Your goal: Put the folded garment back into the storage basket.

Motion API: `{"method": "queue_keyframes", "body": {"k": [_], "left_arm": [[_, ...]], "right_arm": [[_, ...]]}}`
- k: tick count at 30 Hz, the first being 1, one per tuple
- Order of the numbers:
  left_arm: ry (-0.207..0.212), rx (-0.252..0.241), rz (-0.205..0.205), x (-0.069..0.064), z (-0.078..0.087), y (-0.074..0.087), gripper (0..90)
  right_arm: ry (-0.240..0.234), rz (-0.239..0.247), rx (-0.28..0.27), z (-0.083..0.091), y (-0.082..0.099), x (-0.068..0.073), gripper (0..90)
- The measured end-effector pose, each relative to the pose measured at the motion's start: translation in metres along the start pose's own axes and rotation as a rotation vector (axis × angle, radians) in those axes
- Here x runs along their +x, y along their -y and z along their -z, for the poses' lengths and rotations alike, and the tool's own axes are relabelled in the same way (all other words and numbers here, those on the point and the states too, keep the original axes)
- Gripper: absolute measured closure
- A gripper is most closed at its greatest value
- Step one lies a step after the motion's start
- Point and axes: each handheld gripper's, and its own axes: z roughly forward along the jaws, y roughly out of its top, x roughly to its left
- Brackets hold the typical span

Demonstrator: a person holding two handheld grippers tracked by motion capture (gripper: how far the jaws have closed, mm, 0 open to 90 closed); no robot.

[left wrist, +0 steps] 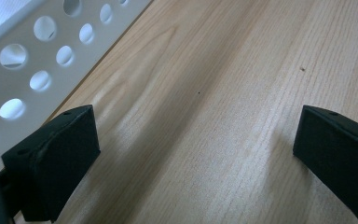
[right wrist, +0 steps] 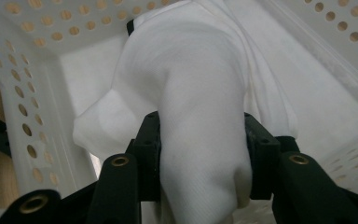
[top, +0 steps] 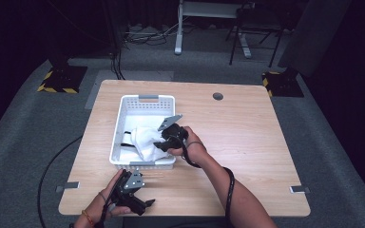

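A white perforated plastic basket (top: 148,98) stands on the left half of the wooden table (top: 247,142). A crumpled white cloth (top: 145,138) with a black strap lies inside it. My right gripper (top: 164,142) reaches over the basket's near right corner and is shut on a fold of the white cloth (right wrist: 200,93), which bulges up between the two black jaws of the right gripper (right wrist: 200,154). My left gripper (top: 145,203) rests low near the table's front edge, just in front of the basket. Its jaws stand wide apart over bare wood, so the left gripper (left wrist: 196,140) is open.
The basket's holed wall (left wrist: 28,60) lies close to the left gripper's left jaw. In the right gripper view the basket wall (right wrist: 32,93) rises around the cloth. A cable hole (top: 217,96) sits at the table's back. Metal brackets (top: 299,189) mark the front corners.
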Motion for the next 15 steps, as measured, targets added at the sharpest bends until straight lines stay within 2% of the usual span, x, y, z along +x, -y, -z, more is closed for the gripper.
{"method": "queue_keyframes", "body": {"k": [4, 7, 11, 15], "left_arm": [[0.0, 0.0, 0.0, 0.0, 0.0, 0.0, 0.3], [0.0, 0.0, 0.0, 0.0, 0.0, 0.0, 0.3], [0.0, 0.0, -0.001, 0.0, 0.0, 0.0, 0.3], [0.0, 0.001, 0.0, 0.0, 0.0, 0.0, 0.3]], "right_arm": [[0.014, 0.005, 0.002, -0.0004, -0.0007, -0.0006, 43.2], [0.002, 0.018, -0.007, 0.0004, -0.0005, -0.0007, 32.5], [0.02, 0.047, 0.007, 0.0007, -0.0018, 0.0005, 24.2], [0.016, 0.075, 0.01, 0.0004, -0.003, 0.0026, 19.0]]}}
